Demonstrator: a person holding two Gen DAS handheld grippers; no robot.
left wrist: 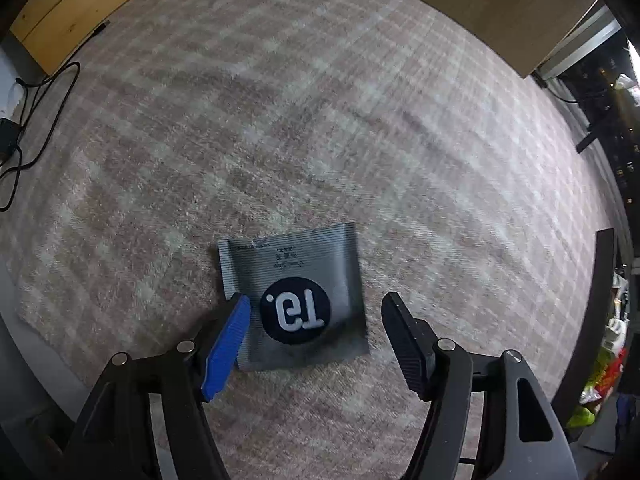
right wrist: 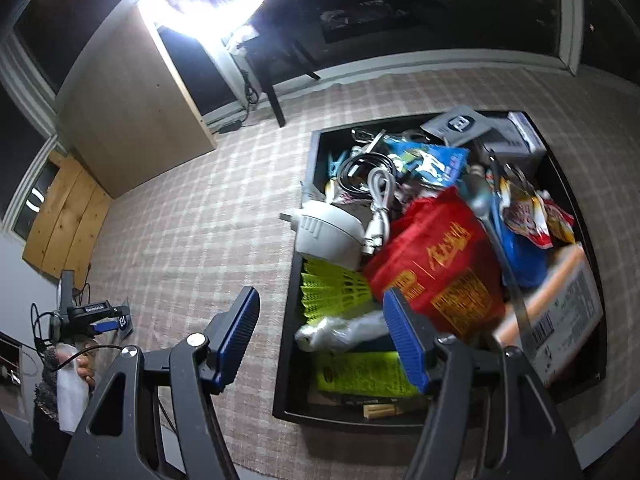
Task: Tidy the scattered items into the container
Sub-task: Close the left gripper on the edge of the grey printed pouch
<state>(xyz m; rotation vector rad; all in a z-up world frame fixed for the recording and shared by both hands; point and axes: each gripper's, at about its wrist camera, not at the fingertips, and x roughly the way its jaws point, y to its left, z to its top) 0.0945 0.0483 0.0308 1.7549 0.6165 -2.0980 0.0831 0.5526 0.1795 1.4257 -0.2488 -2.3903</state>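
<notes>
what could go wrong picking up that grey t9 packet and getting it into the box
1. The grey packet lies flat on the plaid carpet, so the open left gripper may slide over it or snag pile rather than catch an edge.
2. The black box is already heaped; the red bag and white adapter sit high, so a packet dropped on top may slip back out.
3. The open right gripper hovers at the box's edge and may nudge the yellow-green shuttlecock.
</notes>
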